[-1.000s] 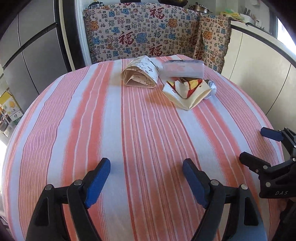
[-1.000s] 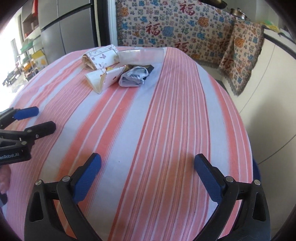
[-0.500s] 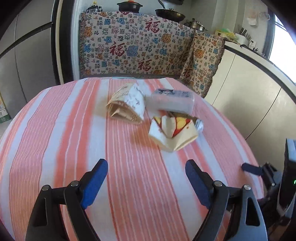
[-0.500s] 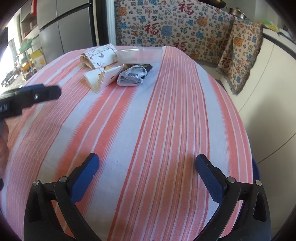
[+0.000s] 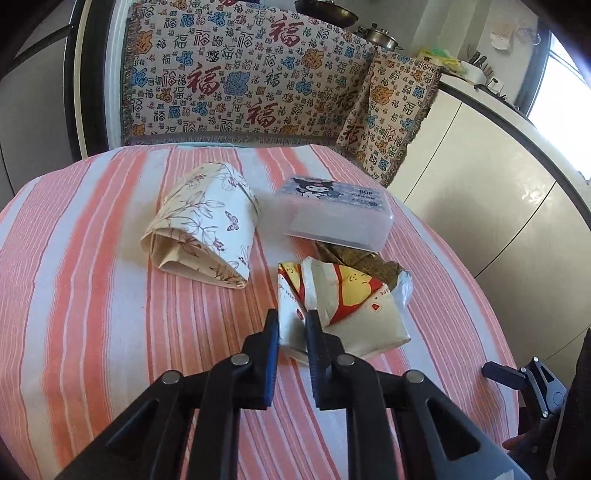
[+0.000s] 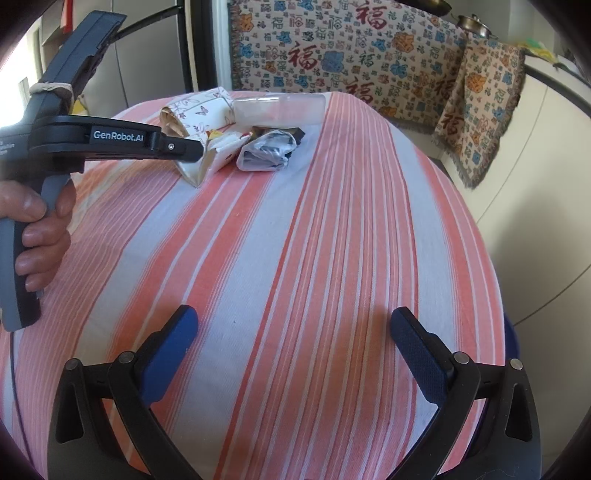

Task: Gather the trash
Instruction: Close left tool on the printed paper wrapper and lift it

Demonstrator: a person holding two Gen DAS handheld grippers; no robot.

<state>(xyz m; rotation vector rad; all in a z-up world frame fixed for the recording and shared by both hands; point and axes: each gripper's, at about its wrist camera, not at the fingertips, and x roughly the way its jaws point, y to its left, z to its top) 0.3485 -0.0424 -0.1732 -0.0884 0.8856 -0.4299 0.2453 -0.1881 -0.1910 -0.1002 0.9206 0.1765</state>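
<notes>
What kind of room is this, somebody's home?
Most likely a home kitchen or dining corner: a pot stands on the counter, a woven throw hangs behind, and a striped cloth covers the table.

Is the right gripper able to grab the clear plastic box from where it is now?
Probably not yet. The right gripper hangs open over bare tablecloth, while the clear plastic box sits at the far edge. Nothing blocks the way; it would need to move forward.

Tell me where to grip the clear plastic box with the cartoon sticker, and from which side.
Grip the clear plastic box across its short width, coming from above: its flat lid faces up, the floral paper packet crowds its left side, and wrappers lie against its near edge.
</notes>
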